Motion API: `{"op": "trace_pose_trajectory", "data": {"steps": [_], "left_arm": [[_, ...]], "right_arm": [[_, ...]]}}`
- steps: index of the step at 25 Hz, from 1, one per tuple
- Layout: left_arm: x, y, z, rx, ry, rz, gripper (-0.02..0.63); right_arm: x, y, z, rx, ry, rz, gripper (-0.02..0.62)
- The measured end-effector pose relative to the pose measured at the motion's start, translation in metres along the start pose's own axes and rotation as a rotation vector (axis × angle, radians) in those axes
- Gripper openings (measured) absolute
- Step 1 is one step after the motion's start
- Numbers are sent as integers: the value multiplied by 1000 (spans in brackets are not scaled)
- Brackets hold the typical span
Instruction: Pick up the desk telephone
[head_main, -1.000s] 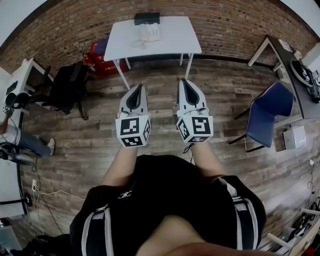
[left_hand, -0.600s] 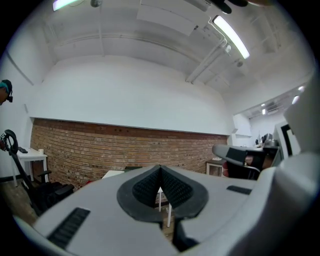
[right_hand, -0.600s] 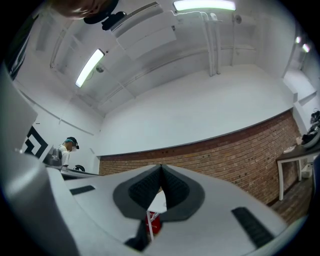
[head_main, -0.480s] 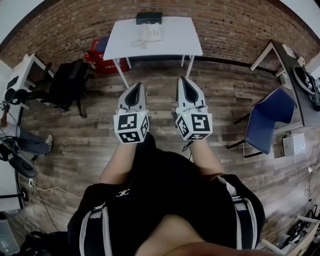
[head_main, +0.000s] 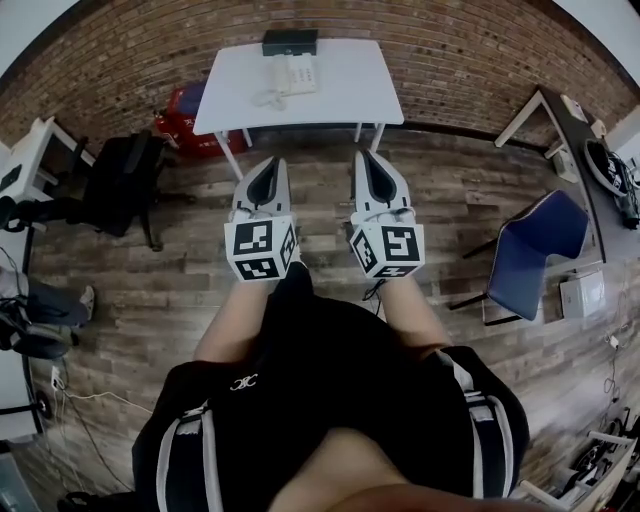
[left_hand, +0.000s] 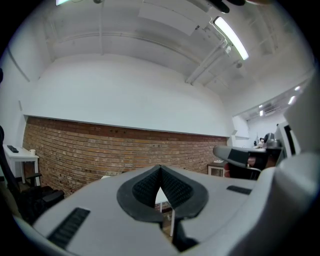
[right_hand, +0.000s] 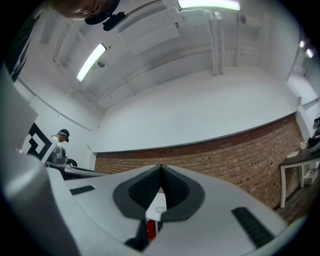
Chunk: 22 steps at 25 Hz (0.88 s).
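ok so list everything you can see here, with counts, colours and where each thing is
table: one, white, against the brick wall ahead
desk telephone: one, white, on the table, left of middle
box: one, black, at the table's back edge behind the telephone
container: one, red, on the floor by the table's left legs
office chair: one, black, left side
chair: one, blue, right side
desk: one, dark, far right
left gripper: one, white with a marker cube, shut, empty, short of the table
right gripper: one, white with a marker cube, shut, empty, beside the left one
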<state>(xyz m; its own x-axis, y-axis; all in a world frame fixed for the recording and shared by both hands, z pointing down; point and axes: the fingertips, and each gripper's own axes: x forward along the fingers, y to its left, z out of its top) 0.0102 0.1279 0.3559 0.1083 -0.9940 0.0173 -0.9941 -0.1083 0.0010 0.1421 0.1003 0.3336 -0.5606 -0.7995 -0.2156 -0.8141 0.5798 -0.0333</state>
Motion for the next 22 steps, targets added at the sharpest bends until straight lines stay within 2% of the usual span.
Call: {"op": "trace_pose_trajectory", "data": {"steps": [7, 10, 12, 18, 22], "left_arm": [[75, 43, -7, -17, -6, -17, -2], [112, 64, -9, 22, -7, -17, -2], [138, 76, -9, 37, 6, -25, -2], [211, 116, -3, 8, 43, -48, -2], [260, 151, -10, -9, 84, -52, -1]], "right_arm": [[79, -17, -25, -7, 12, -16, -2], [118, -26, -37, 3, 16, -22, -2], [145, -32, -43, 31, 17, -24, -2], [233, -49, -60, 61, 59, -23, -2], [290, -55, -81, 50, 90, -34, -2]]}}
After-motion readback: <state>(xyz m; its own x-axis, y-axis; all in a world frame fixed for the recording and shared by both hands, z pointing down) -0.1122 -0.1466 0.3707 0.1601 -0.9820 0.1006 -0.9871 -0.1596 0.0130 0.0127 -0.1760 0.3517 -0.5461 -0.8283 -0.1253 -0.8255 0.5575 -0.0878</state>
